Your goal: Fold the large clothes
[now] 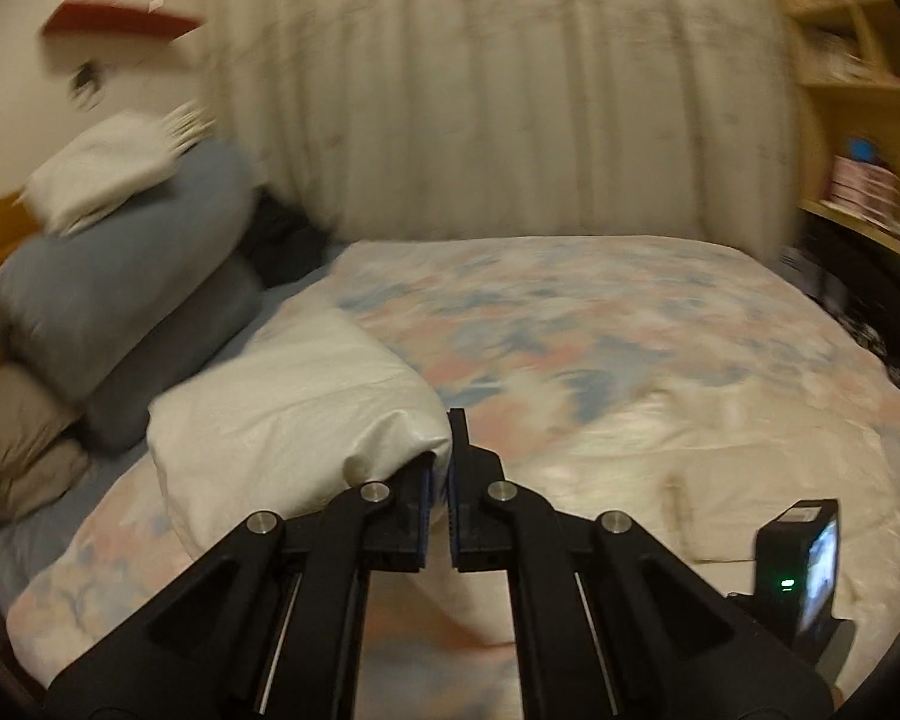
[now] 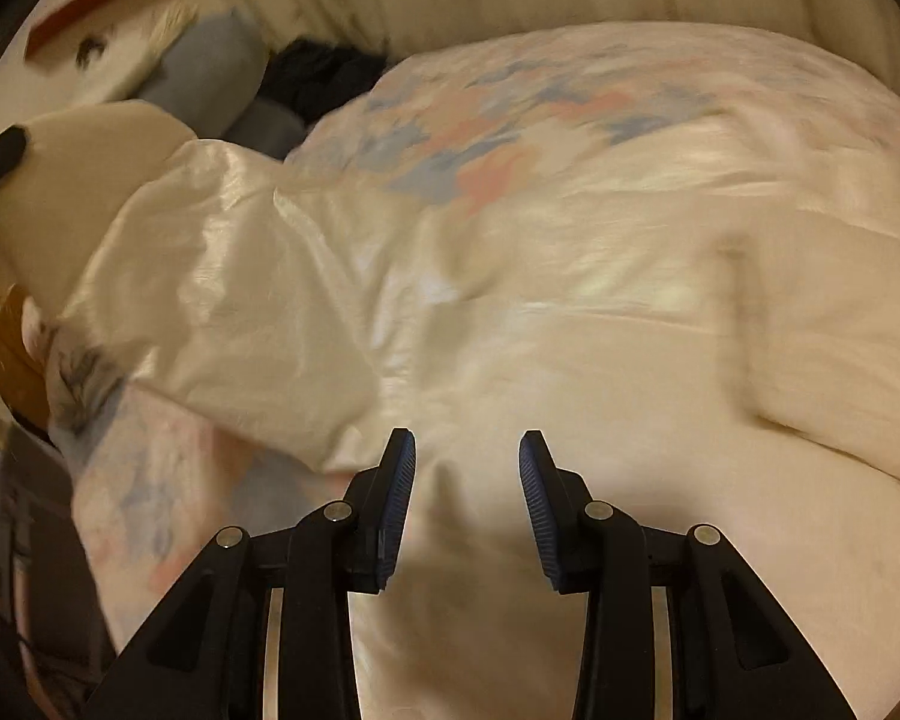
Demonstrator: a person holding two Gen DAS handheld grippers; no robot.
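A large quilt, floral in pink and blue on top (image 1: 570, 324) and shiny cream beneath, covers the bed. In the left wrist view my left gripper (image 1: 441, 468) is shut on a turned-back cream fold (image 1: 294, 420) of the quilt. The cloth drapes over the left finger and hides its tip. In the right wrist view the right gripper (image 2: 467, 468) hangs low over the cream quilt (image 2: 510, 312). Its jaws stand apart and nothing is visibly pinched between the pads. The lifted cream fold (image 2: 222, 276) rises toward the upper left.
Blue-grey and tan pillows (image 1: 120, 300) with a folded white blanket (image 1: 102, 174) are stacked at the bed's head on the left. Pale curtains (image 1: 498, 90) hang behind the bed. Wooden shelves (image 1: 858, 72) stand on the right. A black device with a lit screen (image 1: 804, 564) sits at lower right.
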